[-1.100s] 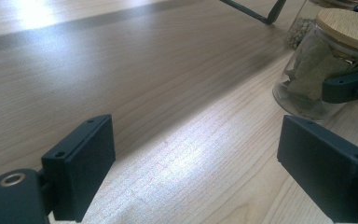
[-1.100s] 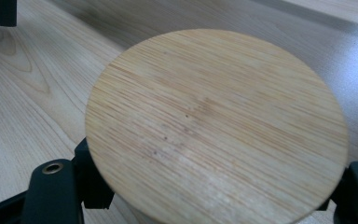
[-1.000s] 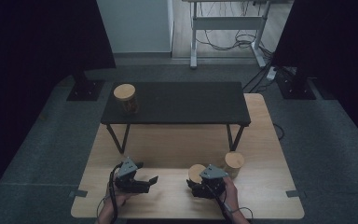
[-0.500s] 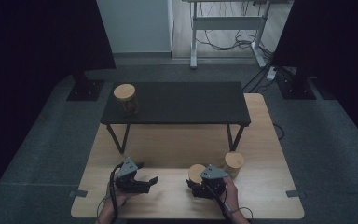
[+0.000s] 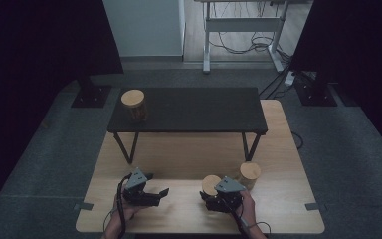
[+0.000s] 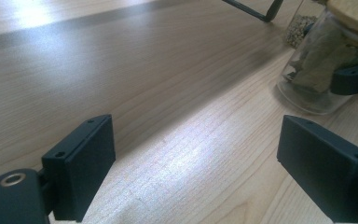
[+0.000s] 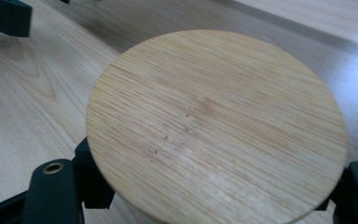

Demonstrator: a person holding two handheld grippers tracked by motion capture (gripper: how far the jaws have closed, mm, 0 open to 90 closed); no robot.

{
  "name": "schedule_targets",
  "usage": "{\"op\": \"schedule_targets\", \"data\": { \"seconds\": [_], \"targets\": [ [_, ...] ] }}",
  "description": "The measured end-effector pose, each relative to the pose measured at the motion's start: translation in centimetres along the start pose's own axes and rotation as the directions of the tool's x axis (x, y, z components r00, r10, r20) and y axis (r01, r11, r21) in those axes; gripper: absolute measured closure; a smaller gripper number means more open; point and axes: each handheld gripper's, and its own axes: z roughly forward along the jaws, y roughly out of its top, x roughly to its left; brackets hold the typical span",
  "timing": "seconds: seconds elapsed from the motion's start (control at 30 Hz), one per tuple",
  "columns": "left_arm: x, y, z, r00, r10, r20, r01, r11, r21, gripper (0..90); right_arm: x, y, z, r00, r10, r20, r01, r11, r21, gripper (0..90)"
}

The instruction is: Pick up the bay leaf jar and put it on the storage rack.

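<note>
A glass jar with a bamboo lid [image 5: 210,183] stands on the light wooden table [image 5: 189,159] near its front edge. My right gripper [image 5: 211,195] is shut on this jar; in the right gripper view the round lid [image 7: 214,116] sits above both jaws, which clasp the glass below it. My left gripper [image 5: 159,183] rests to the left of it, open, with nothing but bare wood between its pads [image 6: 81,163]. In the left gripper view the held jar [image 6: 314,70] shows dried leaves inside.
A second lidded jar [image 5: 249,174] stands just right of the held one. A low black table [image 5: 194,109] stands on the wooden one's far half, with a third jar [image 5: 133,104] at its left end. Its legs [image 5: 128,147] come down onto the wood.
</note>
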Motion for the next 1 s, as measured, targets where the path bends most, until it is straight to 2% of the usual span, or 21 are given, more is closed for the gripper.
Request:
{"op": "schedule_targets", "data": {
  "seconds": [0.4, 1.0],
  "targets": [
    [0.0, 0.0, 0.0, 1.0, -0.001, -0.001, 0.001, 1.0, 0.0, 11.1, 0.2, 0.4, -1.6, 0.9996, -0.015, -0.022, 0.015, 0.999, -0.033, 24.7],
    [-0.2, 0.0, 0.3, 1.0, 0.0, -0.003, 0.0, 1.0, 0.004, 10.8, 0.6, 1.5, -2.9, 0.9988, -0.036, -0.033, 0.034, 0.998, -0.06, 24.7]
  ]
}}
